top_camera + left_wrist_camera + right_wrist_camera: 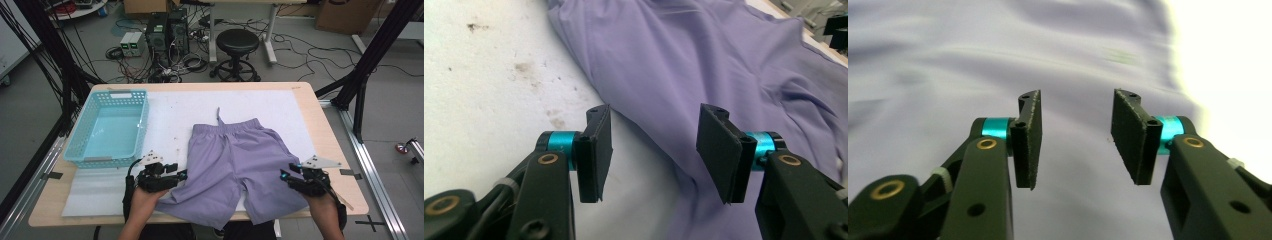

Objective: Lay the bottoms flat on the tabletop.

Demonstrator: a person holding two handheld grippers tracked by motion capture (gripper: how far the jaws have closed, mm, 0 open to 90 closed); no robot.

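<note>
A pair of lilac shorts (235, 160) lies flat on the white mat, waistband and drawstring away from the person, both legs reaching the near table edge. My left gripper (181, 175) hovers at the outer edge of the left leg; in the left gripper view (654, 150) its jaws stand apart with nothing pinched, the shorts (704, 75) lying under and beyond them. My right gripper (286, 175) is at the outer edge of the right leg; in the right gripper view (1075, 140) it is open above blurred lilac cloth (998, 65).
An empty turquoise basket (80, 150) sits on the table's left side. The white mat (175, 107) covers most of the wooden tabletop (330, 140). Beyond the table stand a black stool (237, 42), computer boxes and loose cables on the floor.
</note>
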